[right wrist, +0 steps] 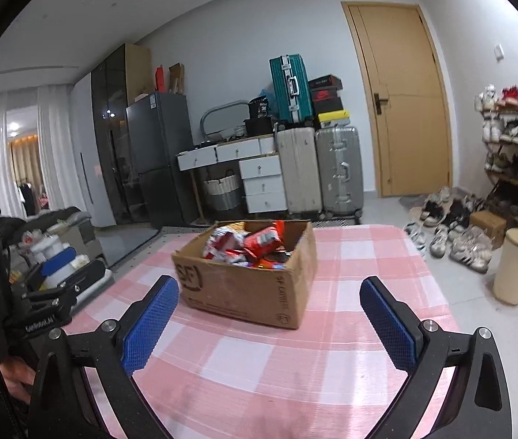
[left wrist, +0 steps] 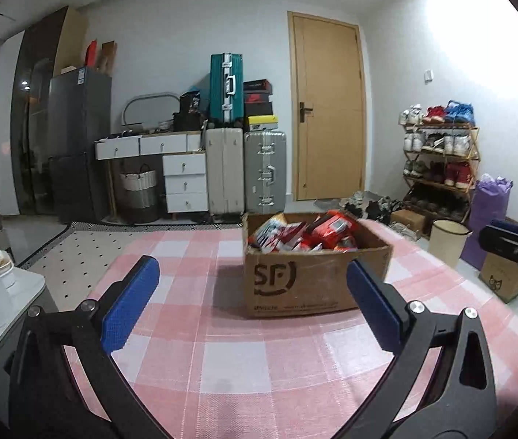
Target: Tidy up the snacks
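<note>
A cardboard box (left wrist: 306, 274) printed with "SF" is seen standing on a table covered by a pink and white checked cloth (left wrist: 222, 347). The box is open at the top and is filled with snack packets (left wrist: 310, 236), most of them red and white (the print on them is too blurred to be read).

In the left wrist view, the left gripper (left wrist: 251, 303) is held above the cloth, with its blue-padded fingers (left wrist: 131, 303) spread wide apart. Nothing is gripped between them. The box is framed between the fingertips, a little further along the table and not touched by either pad.

In the right wrist view, the right gripper (right wrist: 269, 323) is likewise held over the cloth, its jaws set wide and nothing held. The box (right wrist: 248, 285) is seen ahead of it, turned at an angle, with one corner pointing toward the camera, and it is clear of both pads. The snack packets (right wrist: 248, 245) are piled inside it.

The left gripper (right wrist: 57, 267) is also caught at the left edge of the right wrist view, beside the table edge.

Behind the table, suitcases (left wrist: 246, 172), a wooden door (left wrist: 326, 109) and a shoe rack (left wrist: 438, 153) are seen against the walls.
</note>
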A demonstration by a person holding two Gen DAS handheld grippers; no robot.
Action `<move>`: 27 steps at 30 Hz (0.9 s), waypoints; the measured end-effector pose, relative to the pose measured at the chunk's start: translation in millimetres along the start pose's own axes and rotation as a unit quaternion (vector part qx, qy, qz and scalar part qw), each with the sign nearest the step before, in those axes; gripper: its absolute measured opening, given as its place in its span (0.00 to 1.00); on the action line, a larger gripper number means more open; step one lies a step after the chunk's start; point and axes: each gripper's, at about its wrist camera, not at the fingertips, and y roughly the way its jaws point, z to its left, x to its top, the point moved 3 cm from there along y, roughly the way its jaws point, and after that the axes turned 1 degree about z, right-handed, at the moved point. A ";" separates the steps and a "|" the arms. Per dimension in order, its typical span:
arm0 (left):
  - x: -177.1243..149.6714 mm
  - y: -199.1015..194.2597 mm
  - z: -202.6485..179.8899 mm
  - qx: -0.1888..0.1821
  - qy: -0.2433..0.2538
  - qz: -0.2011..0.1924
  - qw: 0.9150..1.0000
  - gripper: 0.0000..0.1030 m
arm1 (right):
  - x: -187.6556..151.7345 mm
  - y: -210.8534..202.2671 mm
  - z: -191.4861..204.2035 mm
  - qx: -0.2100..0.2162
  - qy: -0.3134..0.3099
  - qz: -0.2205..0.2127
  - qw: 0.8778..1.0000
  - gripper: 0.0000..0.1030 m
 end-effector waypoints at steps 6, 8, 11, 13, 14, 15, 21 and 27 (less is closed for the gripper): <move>-21.5 30.2 5.9 -0.004 -0.018 0.023 1.000 0.99 | -23.0 14.7 -14.6 -0.022 -0.005 -0.008 1.000 0.98; -27.8 41.2 5.1 0.002 -0.007 0.031 0.999 0.99 | -30.8 19.6 -17.3 -0.024 -0.006 -0.005 1.000 0.98; -37.3 48.9 3.5 0.004 0.001 0.029 1.000 0.99 | -40.8 24.8 -18.3 -0.027 -0.012 -0.003 1.000 0.98; -41.4 53.7 3.4 0.007 0.000 0.025 1.000 0.99 | -44.4 27.1 -18.5 -0.036 -0.019 -0.006 0.999 0.98; -40.2 55.3 4.6 0.008 -0.002 0.026 1.000 0.99 | -45.9 28.5 -19.0 -0.040 -0.022 -0.009 0.999 0.98; -42.3 56.6 5.8 0.009 -0.006 0.026 1.000 0.99 | -47.2 28.4 -19.1 -0.041 -0.025 -0.014 0.999 0.98; -45.0 60.7 11.5 0.012 -0.017 0.028 0.999 0.99 | -52.5 30.2 -17.5 -0.052 -0.045 -0.021 0.997 0.98; -44.1 60.5 7.9 0.013 -0.009 0.028 0.999 0.99 | -50.9 38.6 -16.6 -0.052 -0.051 -0.013 0.997 0.98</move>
